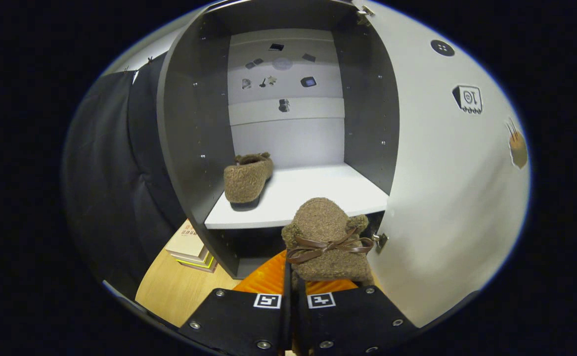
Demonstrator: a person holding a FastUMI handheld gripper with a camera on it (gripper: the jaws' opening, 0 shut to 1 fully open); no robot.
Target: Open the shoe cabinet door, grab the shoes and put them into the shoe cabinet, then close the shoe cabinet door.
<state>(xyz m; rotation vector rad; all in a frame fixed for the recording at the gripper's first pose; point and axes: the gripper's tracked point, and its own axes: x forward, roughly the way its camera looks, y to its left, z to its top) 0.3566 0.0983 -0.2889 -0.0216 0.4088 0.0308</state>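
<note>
The gripper (292, 282) is shown with its fingers drawn together and clamped on the rear of a fuzzy brown slipper (327, 237), which is held with its toe pointing forward, a brown ribbon bow (329, 245) lying across its top. Just ahead, the white shelf (313, 195) of the open shoe cabinet (189, 128) is seen, with the matching slipper (247, 178) already set at its left side. The cabinet door (446, 188) stands swung open to the right, near the held slipper. Books (192, 244) lie on the wooden floor beside the cabinet. A snag is judged possible: the toe appears level with the shelf's front edge, so a low approach could catch it there, or the slipper could brush the door.
</note>
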